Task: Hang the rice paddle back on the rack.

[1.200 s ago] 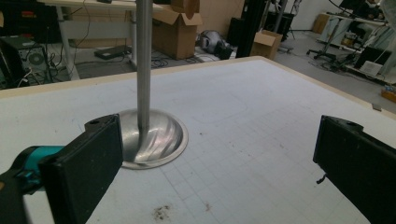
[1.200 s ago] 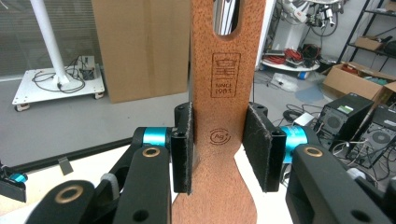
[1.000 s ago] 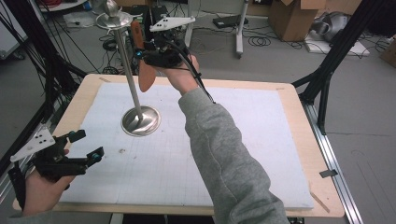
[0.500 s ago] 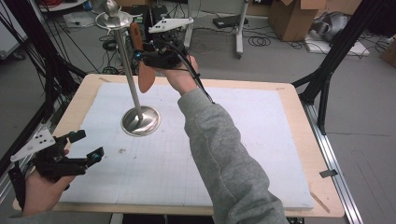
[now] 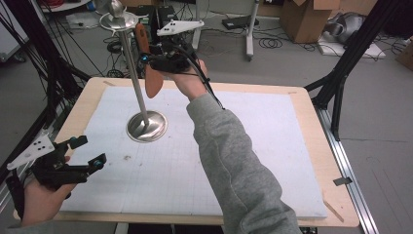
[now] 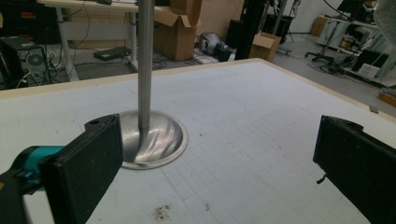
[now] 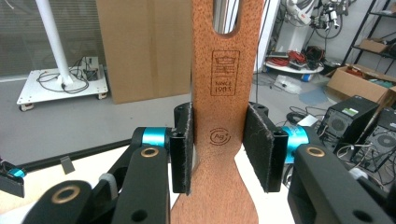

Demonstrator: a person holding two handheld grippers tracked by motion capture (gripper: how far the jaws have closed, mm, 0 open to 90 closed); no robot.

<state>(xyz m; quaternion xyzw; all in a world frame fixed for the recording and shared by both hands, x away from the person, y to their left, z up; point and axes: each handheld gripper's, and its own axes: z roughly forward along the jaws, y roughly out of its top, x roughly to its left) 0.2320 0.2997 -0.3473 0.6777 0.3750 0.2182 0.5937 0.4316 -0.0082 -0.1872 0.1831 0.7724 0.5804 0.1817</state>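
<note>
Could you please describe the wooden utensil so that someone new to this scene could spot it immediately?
Start at the tall metal stand on the white mat. Beside its pole, near the top, the right gripper has its jaws shut on a wooden spatula. It is reddish-brown, flat, with a slot in the blade and a stamped logo, unlike the steel around it.

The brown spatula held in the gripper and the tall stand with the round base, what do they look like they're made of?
The flat brown spatula looks like unfinished wood: matte, speckled grain, with marks seemingly burned in. The tall silver stand looks like polished metal, probably steel: its round base mirrors the pole. The right gripper clamps the spatula.
</note>
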